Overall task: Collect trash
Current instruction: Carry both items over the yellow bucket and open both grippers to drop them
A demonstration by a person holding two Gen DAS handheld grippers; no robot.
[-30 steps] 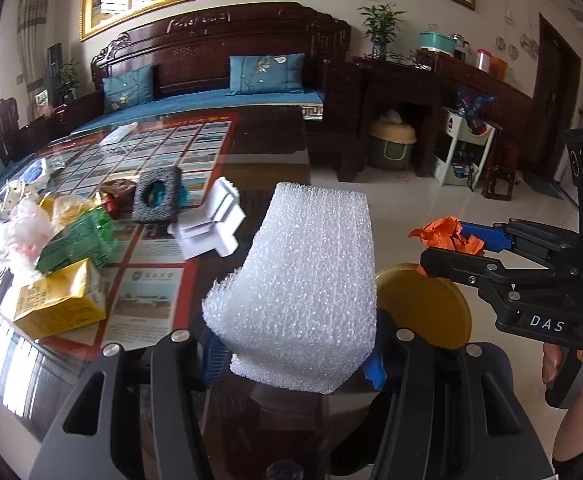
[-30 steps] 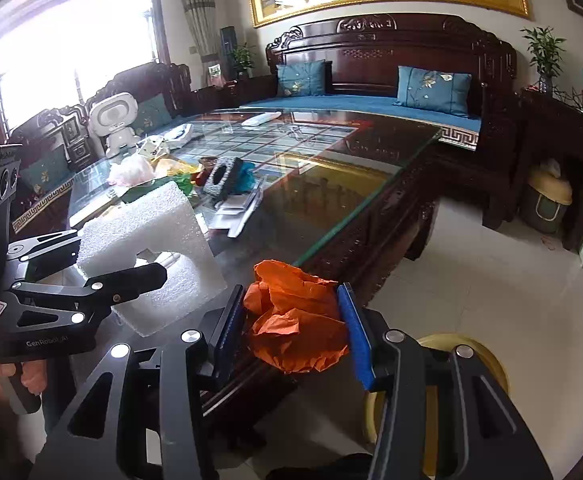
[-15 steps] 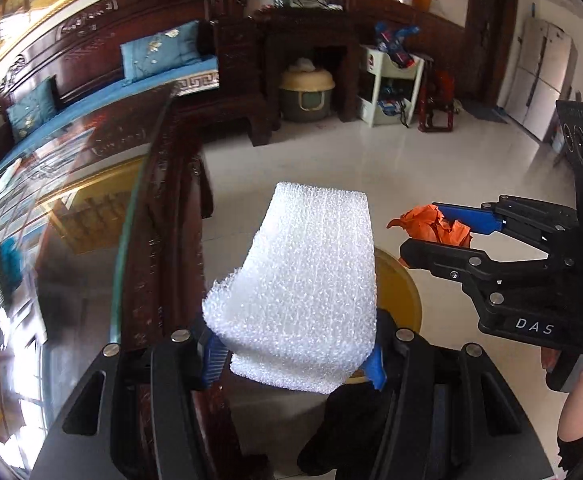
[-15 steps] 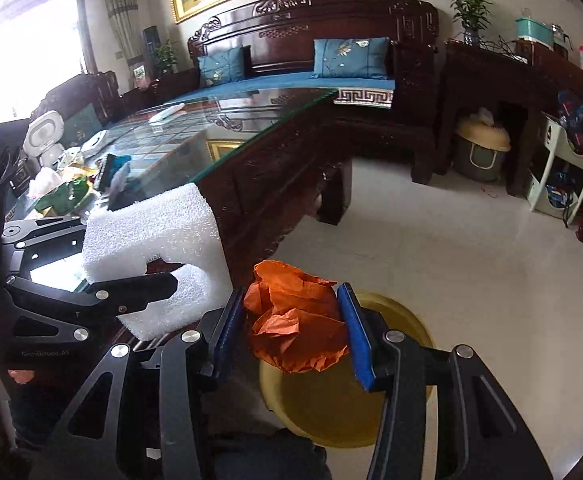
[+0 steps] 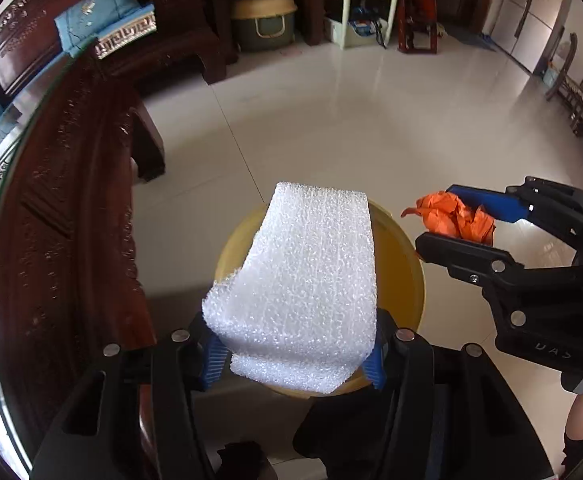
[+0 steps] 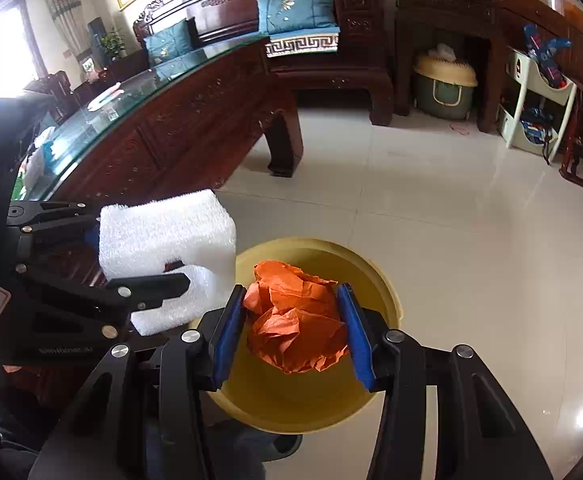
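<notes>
Moved since earlier: both grippers have swung off the glass table top and now hang over the yellow bucket (image 6: pixel 387 292) on the floor; the table clutter has left the left wrist view.
Left gripper (image 5: pixel 293 354): tilted down toward the bucket, jaws clamped on the white foam block (image 5: pixel 303 288), which stands up between the blue pads (image 5: pixel 213 354) and covers most of the bucket mouth in that view.
Right gripper (image 6: pixel 295 330): also pointing down, jaws clenched on the crumpled orange paper (image 6: pixel 297 320), held above the bucket's opening.
Side by side: in the right wrist view the foam block (image 6: pixel 167 248) sits just left of the paper, over the bucket's left rim.
Hidden: the bucket's base and near wall are covered by the grippers; its inside is hard to make out.
Table (image 6: pixel 195 120): dark carved wood, just beside the bucket.
Far: a wooden sofa (image 6: pixel 315 40) with blue cushions stands beyond the table.
</notes>
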